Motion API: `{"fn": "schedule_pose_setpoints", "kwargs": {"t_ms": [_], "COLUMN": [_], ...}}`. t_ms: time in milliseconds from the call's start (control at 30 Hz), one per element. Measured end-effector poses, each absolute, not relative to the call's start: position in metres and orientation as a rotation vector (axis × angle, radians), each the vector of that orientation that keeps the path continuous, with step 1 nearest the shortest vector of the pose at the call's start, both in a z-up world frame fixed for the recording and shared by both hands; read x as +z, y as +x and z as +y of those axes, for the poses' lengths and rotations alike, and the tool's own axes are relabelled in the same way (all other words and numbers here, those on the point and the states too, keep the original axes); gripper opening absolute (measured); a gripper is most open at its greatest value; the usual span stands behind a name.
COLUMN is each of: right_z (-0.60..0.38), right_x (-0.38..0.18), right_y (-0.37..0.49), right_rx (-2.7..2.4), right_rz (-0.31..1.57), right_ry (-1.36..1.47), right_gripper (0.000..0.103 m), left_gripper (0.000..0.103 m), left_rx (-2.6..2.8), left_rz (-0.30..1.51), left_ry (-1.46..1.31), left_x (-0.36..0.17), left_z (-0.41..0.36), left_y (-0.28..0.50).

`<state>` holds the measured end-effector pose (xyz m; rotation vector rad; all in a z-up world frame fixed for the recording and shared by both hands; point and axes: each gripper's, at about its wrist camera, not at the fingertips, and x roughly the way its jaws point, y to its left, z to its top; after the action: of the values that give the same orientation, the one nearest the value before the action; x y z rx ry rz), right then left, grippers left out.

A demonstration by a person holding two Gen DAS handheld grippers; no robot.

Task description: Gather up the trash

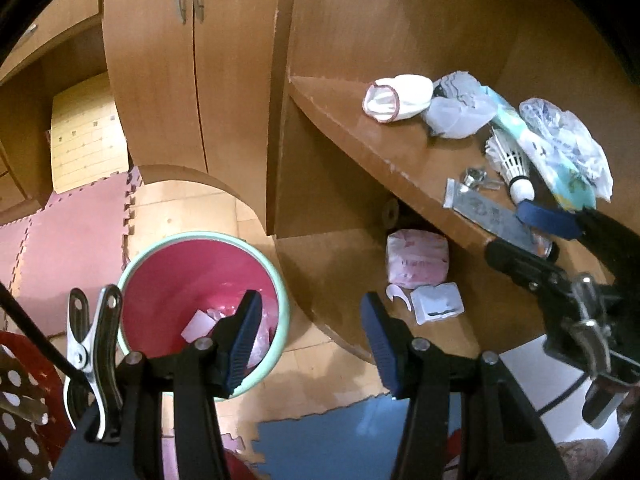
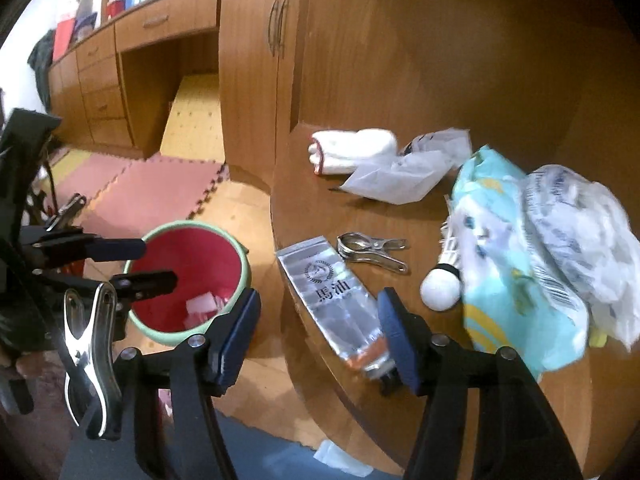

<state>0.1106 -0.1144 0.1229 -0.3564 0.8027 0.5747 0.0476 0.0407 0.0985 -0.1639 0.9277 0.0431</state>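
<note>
Two handheld grippers angle downward over a cluttered wooden shelf unit. The left gripper [image 1: 310, 344] hangs between a pink bin [image 1: 200, 248] with a pale green rim on the floor and the lower shelf [image 1: 340, 264]; its blue-padded fingers [image 1: 244, 340] stand partly apart with nothing between them, one pad in front of the bin's mouth. Scraps of white and pink trash lie at the bottom of the bin.

The right gripper [image 2: 320, 336] tilts down at the rounded edge of the upper shelf [image 2: 460, 80]. Its jaws stand apart, and the lower end of a silver foil tube [image 2: 336, 300] lies on the wood just inside the right-hand pad; whether that pad touches the tube cannot be told. Its left-hand finger hangs off the shelf edge, over the floor beside the bin.

On the upper shelf near the tube rest a metal clip [image 2: 372, 250], a shuttlecock [image 2: 442, 286], a light blue wrapper [image 2: 512, 272] with a crumpled plastic bag [image 2: 580, 232] on top, a clear plastic bag [image 2: 408, 172] and a rolled white cloth [image 2: 352, 148].

On the lower shelf sit a pink packet [image 1: 416, 260], a small white blister pack [image 1: 438, 302] and a white scrap [image 1: 400, 294].

Foam mats [image 1: 76, 232] cover the floor beyond the bin.
</note>
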Motion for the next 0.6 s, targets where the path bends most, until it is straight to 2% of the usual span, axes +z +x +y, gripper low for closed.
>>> {"fn": "schedule_pose_setpoints", "kwargs": {"t_ms": [167, 600], "right_z": [-0.107, -0.131], "right_x": [0.117, 0.112], "right_y": [0.112, 0.122], "right_rx": [0.574, 0.543], "right_rz": [0.802, 0.829], "right_ry": [-0.434, -0.386], "right_gripper": [0.062, 0.061], "left_gripper": [0.054, 0.054], "left_rx": [0.020, 0.008], "left_rz": [0.941, 0.928], "left_ry": [-0.170, -0.178], "left_x": [0.094, 0.099], "left_z": [0.036, 0.036], "left_y": [0.051, 0.051]}}
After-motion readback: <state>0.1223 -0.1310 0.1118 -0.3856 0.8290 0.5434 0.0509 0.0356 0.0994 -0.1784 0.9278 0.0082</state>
